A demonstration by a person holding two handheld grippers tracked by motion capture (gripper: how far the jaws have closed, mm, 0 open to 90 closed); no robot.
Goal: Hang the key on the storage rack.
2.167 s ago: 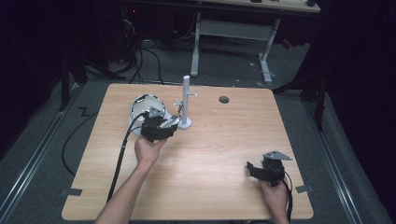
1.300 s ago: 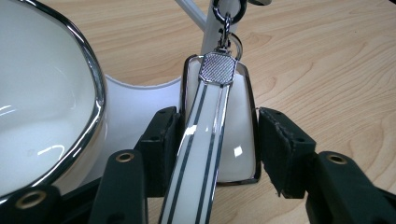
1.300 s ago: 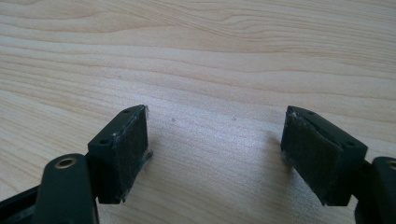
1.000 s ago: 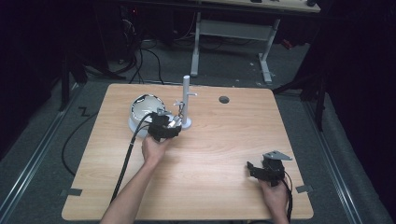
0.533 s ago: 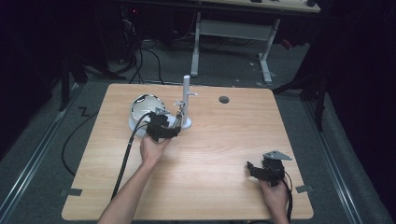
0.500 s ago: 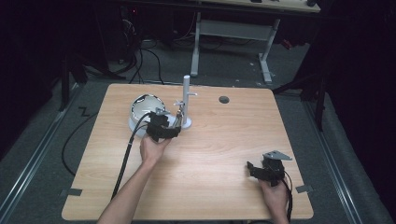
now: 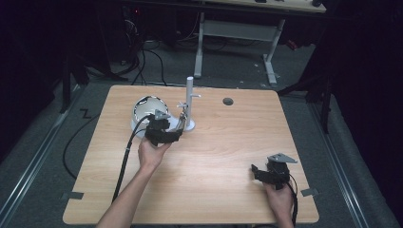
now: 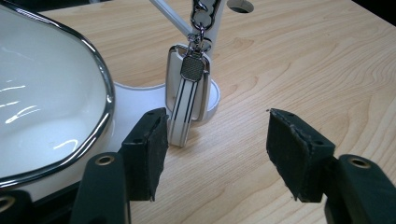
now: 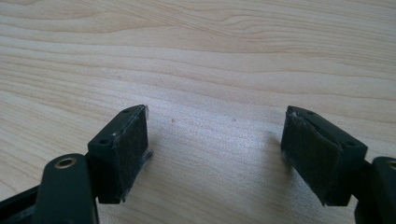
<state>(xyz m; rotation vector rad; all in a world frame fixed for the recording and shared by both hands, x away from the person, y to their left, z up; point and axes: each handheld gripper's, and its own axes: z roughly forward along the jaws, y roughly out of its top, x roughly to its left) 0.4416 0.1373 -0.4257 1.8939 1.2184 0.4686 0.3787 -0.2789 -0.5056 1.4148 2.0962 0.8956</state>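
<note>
The jaws of the left gripper (image 8: pixel 212 154) are held wide apart, nothing clasped between them. Just ahead of its left jaw, a white striped key fob (image 8: pixel 187 100) is seen hanging from a white stand (image 7: pixel 189 102); a white bowl (image 8: pixel 42 98) lies beside that jaw. The right gripper (image 9: pixel 215 149) is spread open over bare wooden table (image 9: pixel 210 56).

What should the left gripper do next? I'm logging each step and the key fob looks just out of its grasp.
Probably ease the left gripper forward and slightly left: its jaws are open, and the key fob hanging from the white stand sits ahead, near the left jaw, not between them.
</note>
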